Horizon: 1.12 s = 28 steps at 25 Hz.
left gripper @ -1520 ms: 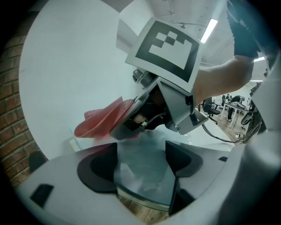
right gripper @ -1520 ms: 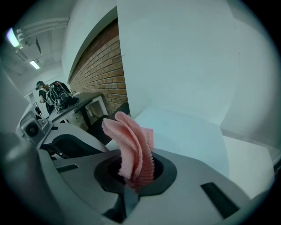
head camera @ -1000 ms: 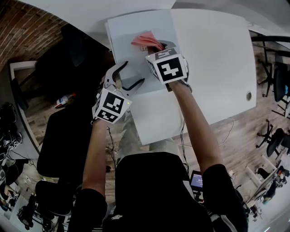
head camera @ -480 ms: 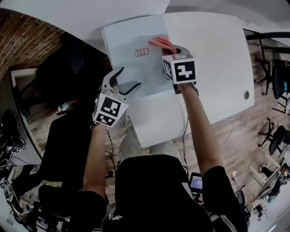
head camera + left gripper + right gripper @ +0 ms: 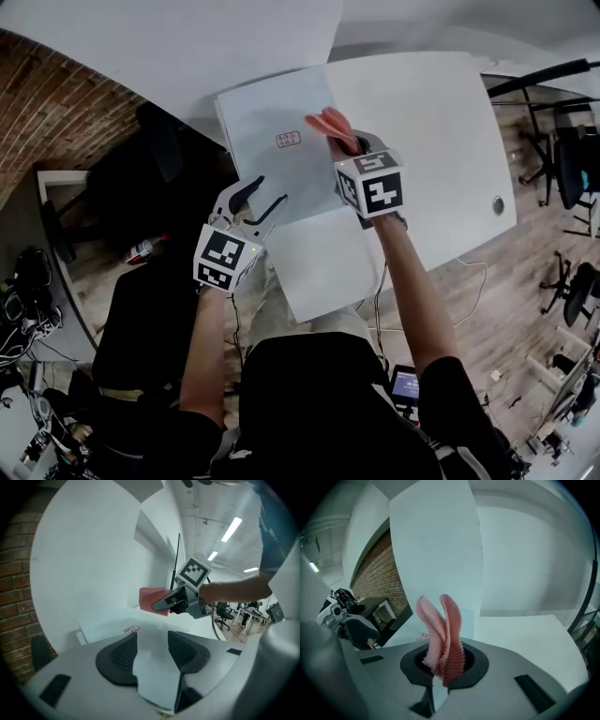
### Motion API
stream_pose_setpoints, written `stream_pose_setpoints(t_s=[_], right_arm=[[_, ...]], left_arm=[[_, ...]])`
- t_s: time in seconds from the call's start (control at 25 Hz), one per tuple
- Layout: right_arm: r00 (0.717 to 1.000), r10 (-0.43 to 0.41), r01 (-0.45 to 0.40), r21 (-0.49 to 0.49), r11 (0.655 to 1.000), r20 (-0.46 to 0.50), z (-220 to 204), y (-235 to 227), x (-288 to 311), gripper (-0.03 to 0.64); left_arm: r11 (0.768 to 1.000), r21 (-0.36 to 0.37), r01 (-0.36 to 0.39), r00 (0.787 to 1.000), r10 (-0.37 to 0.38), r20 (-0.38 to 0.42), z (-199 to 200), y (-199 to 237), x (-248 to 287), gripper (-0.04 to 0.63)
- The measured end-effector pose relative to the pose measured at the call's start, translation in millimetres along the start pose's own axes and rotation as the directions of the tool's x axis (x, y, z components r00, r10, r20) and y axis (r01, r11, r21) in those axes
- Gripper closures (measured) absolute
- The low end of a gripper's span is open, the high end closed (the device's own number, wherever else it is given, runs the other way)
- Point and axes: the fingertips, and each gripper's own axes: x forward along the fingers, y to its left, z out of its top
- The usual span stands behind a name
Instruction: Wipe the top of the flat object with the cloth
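The right hand-held gripper (image 5: 345, 145) pinches the pink cloth (image 5: 328, 122), its jaws pressed together on the folds, which stand up out of them. Compared with a second ago, the cloth has left the middle of the flat object (image 5: 267, 159) and now sits at that board's right edge. From the left gripper view it seems raised off the surface, though the head view is too steep to be sure. A small label (image 5: 288, 140) on the board, covered earlier, is now bare.

The left hand-held gripper (image 5: 262, 197) has come up from the board's near edge. Its jaws have just been closing but remain spread, with nothing between them. The board lies along the left edge of the white worktop (image 5: 441, 141).

Likely one stroke is over and the cloth must come down again for the next. No container shows in any view.
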Motion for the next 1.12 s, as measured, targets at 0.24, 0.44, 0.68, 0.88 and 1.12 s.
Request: stream_pose_setpoints(t_s=[0.24, 0.44, 0.68, 0.88, 1.12], right_arm=[[0.996, 0.006, -0.004, -0.018, 1.0, 0.094, 34.1, 20.7, -48.3, 0.569], [0.98, 0.001, 0.006, -0.032, 0.999, 0.199, 69.6, 39.1, -92.5, 0.569], [0.946, 0.015, 0.0, -0.045, 0.999, 0.323, 107.8, 66.3, -147.5, 0.569], [0.913, 0.032, -0.005, -0.067, 0.998, 0.406, 128.7, 93.6, -192.4, 0.569], [0.875, 0.045, 0.009, -0.108, 0.994, 0.481, 146.5, 123.5, -234.6, 0.569]], left_arm=[[0.989, -0.132, -0.068, 0.996, 0.074, 0.043, 43.1, 4.0, -27.7, 0.459], [0.992, -0.091, -0.086, 0.985, 0.099, 0.143, 102.4, -1.9, -54.3, 0.502], [0.993, -0.026, -0.113, 0.961, 0.116, 0.25, 168.4, -15.9, -92.0, 0.55], [0.987, 0.016, -0.163, 0.931, 0.148, 0.334, 212.8, -29.4, -128.4, 0.571], [0.982, 0.059, -0.178, 0.896, 0.137, 0.422, 248.5, -44.4, -166.5, 0.583]])
